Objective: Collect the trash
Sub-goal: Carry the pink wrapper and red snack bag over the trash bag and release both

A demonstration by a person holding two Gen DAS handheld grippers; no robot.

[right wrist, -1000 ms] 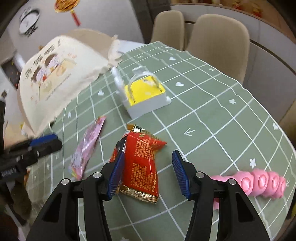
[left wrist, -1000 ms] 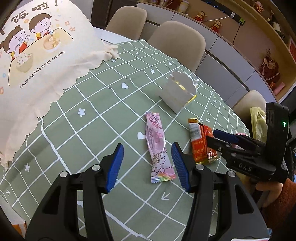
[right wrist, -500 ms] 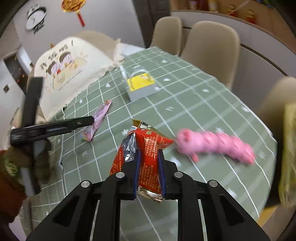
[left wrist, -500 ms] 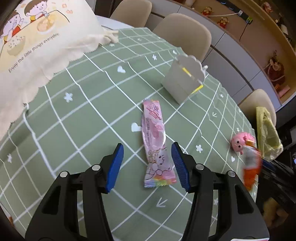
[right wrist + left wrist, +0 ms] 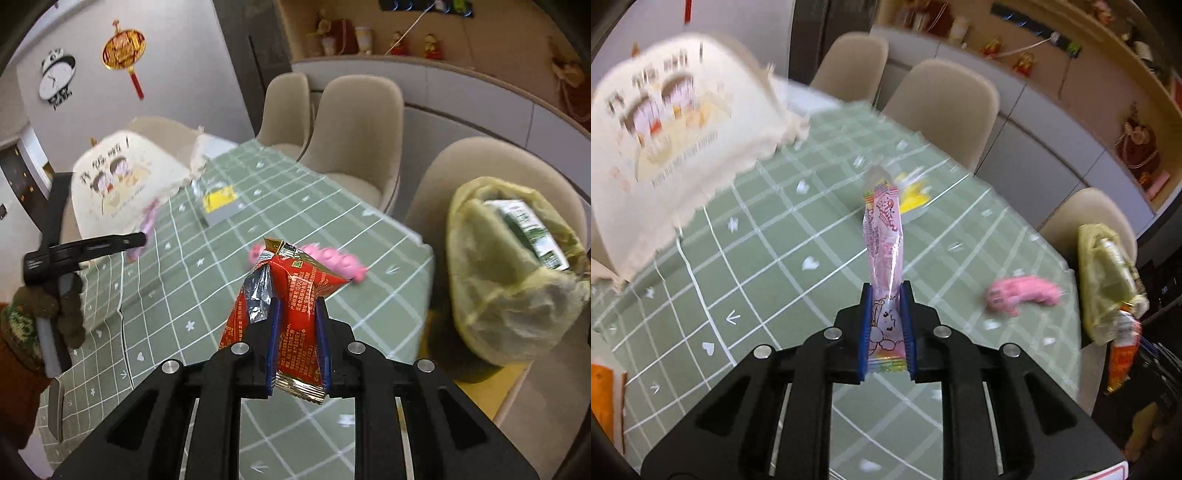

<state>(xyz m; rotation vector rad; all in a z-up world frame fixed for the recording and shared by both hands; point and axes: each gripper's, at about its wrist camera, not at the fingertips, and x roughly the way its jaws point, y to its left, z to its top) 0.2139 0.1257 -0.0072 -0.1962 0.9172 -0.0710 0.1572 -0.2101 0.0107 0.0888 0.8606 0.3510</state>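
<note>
A long pink candy wrapper (image 5: 882, 236) stands up between the blue pads of my left gripper (image 5: 886, 291), whose jaws are closing and press on its lower end; it hangs clear above the green checked tablecloth (image 5: 768, 251). My right gripper (image 5: 295, 306) is shut on a red and silver snack wrapper (image 5: 299, 273), held past the table's right edge. A yellow-green trash bag (image 5: 509, 280) sits open on a chair seat to the right, with a carton inside. In the right wrist view, the left gripper (image 5: 142, 238) shows at the left in a gloved hand.
On the cloth lie a pink pig toy (image 5: 1019, 295) and a white box with yellow inside (image 5: 219, 203). A cream printed cloth bag (image 5: 665, 147) covers the far left corner. Beige chairs (image 5: 354, 122) ring the table's far side. An orange item (image 5: 605, 398) lies at the left edge.
My left gripper closed on the pink wrapper and lifted it off the cloth. My right gripper carried the red wrapper up and rightward, beyond the table edge near the trash bag.
</note>
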